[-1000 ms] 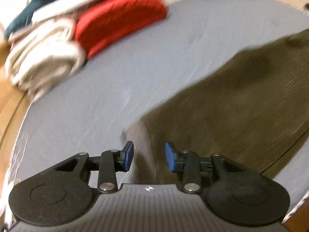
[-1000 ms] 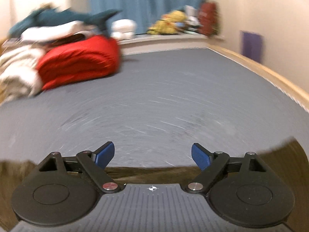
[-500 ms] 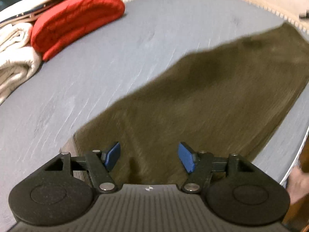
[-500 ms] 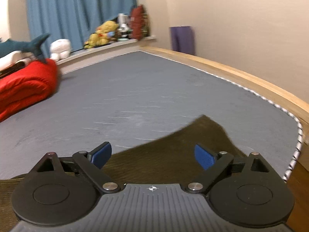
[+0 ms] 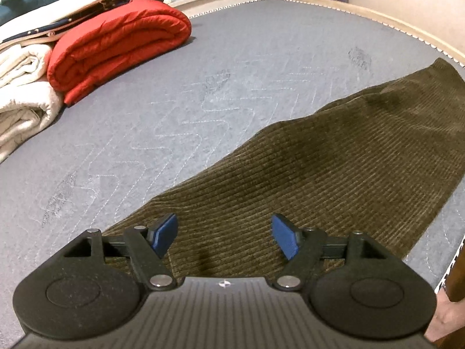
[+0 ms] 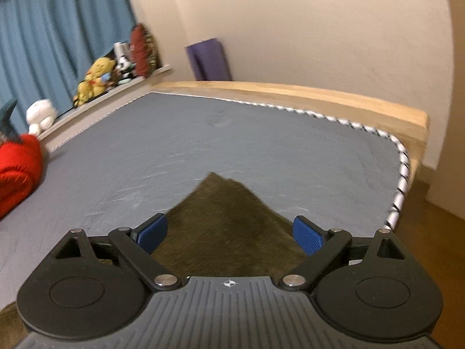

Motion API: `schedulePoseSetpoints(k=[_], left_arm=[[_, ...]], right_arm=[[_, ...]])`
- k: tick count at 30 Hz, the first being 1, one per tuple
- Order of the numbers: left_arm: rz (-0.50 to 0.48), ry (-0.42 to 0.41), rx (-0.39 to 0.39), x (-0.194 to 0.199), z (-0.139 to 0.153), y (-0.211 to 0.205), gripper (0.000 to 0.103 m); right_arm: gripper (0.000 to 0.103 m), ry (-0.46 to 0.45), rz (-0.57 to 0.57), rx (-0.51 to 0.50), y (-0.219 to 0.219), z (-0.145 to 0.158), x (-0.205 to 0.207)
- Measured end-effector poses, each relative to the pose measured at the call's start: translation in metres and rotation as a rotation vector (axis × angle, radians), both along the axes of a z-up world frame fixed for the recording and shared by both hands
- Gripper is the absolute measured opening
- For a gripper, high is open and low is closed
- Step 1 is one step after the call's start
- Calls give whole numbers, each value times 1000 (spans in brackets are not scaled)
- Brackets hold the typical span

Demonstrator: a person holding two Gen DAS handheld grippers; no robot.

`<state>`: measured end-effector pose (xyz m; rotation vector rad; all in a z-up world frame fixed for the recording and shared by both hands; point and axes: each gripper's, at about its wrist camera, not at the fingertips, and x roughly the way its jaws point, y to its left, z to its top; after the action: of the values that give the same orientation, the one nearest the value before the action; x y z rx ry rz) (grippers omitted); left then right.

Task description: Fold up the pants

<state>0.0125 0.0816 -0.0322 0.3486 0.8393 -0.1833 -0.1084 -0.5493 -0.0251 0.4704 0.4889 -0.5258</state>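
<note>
- Corduroy pants (image 5: 334, 168), olive, lay flat across the grey mattress (image 5: 203, 87), one end reaching its near right corner.
- Left gripper (image 5: 223, 235) hung spread over the fabric, grasping nothing.
- Right gripper (image 6: 229, 232) was likewise released, above a pointed corner of cloth.
- Red quilt (image 5: 116, 46) sat folded beside white bedding (image 5: 23, 93).

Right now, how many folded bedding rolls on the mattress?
2. The red quilt lies far left on the mattress; the cream quilt sits directly left, touching it. More may be hidden off-frame.
</note>
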Motion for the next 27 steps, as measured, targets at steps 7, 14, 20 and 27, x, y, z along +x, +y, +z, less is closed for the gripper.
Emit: schedulePoseSetpoints(k=[7, 14, 20, 27], left_arm=[[-33, -15, -9, 2, 4, -13, 81], [-48, 1, 9, 6, -2, -23, 83], [-46, 7, 14, 6, -3, -21, 83], [-41, 1, 9, 6, -1, -18, 84]], right_arm=[[95, 60, -68, 118, -41, -36, -14], [92, 34, -124, 267, -66, -67, -20], [56, 75, -85, 168, -52, -74, -6], [28, -42, -120, 135, -37, -43, -12]])
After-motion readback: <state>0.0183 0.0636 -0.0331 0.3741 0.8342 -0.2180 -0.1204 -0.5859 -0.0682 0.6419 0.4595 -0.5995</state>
